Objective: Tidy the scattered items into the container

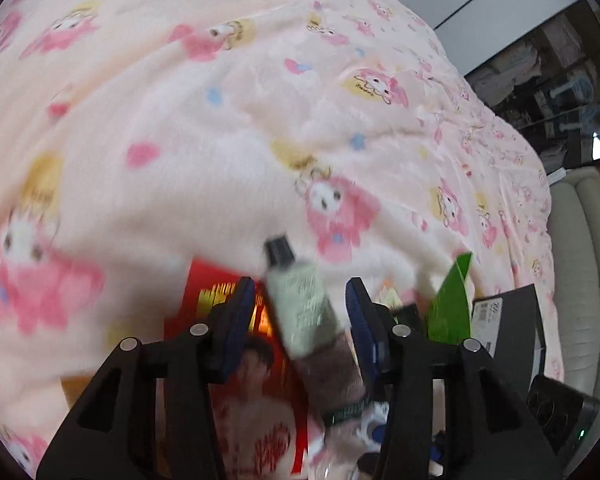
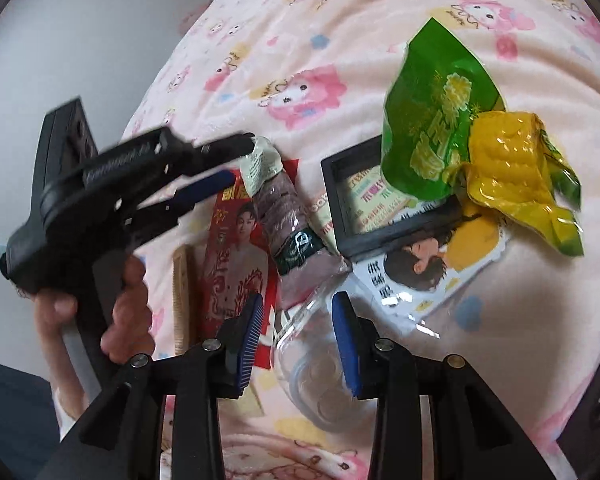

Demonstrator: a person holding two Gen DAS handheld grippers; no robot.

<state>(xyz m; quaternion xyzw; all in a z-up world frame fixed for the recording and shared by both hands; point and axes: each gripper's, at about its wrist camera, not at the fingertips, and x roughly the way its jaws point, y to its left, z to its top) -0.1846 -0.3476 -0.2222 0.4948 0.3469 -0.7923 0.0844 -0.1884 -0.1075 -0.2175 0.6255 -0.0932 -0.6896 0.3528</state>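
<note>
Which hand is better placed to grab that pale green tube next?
Probably the left: the left gripper already has its open jaws either side of the tube, while the right gripper sits around the clear bag.

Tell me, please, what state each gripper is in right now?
Left gripper: open, pale green tube between its jaws, not clamped.
Right gripper: astride a clear plastic container; whether it grips cannot be told.

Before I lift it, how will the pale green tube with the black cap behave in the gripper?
The pale green tube looks like soft plastic, so it may dent under pressure. Its rounded body could slip or swing, since the left gripper stands around its middle only. It seems light; the black cap end may tip.
</note>
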